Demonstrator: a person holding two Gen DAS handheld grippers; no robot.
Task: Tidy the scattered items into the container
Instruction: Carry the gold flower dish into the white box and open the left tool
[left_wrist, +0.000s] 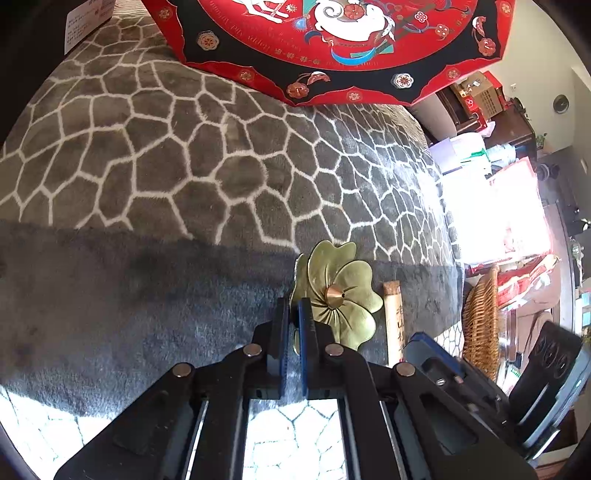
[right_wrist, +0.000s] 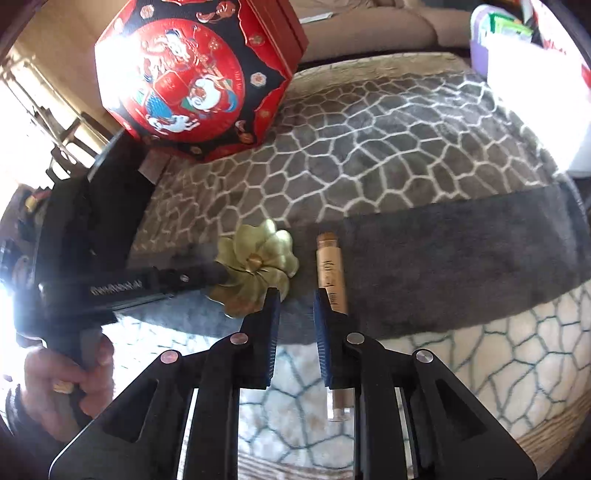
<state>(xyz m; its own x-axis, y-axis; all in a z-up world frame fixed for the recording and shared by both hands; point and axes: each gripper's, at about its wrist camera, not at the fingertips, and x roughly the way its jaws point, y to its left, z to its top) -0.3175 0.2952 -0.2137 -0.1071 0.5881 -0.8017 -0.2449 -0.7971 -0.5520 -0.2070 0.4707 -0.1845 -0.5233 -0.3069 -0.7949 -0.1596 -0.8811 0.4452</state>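
Observation:
A brass flower-shaped dish (left_wrist: 341, 291) with a small cone in its middle stands on edge on the grey rug. My left gripper (left_wrist: 294, 310) is shut on its rim; in the right wrist view the left gripper (right_wrist: 218, 271) comes in from the left, clamped on the flower dish (right_wrist: 258, 266). A tan corked tube (right_wrist: 330, 269) with dark writing lies on the rug beside the dish; it also shows in the left wrist view (left_wrist: 393, 321). My right gripper (right_wrist: 296, 301) is open and empty, hovering between dish and tube. A red octagonal box (right_wrist: 192, 74) stands closed at the rug's far side.
The grey rug (left_wrist: 184, 177) has a white web pattern and a plain dark band. A wicker basket (left_wrist: 480, 317) stands off the rug at the right. A white and purple bin (right_wrist: 517, 55) and a beige sofa (right_wrist: 369, 29) lie beyond.

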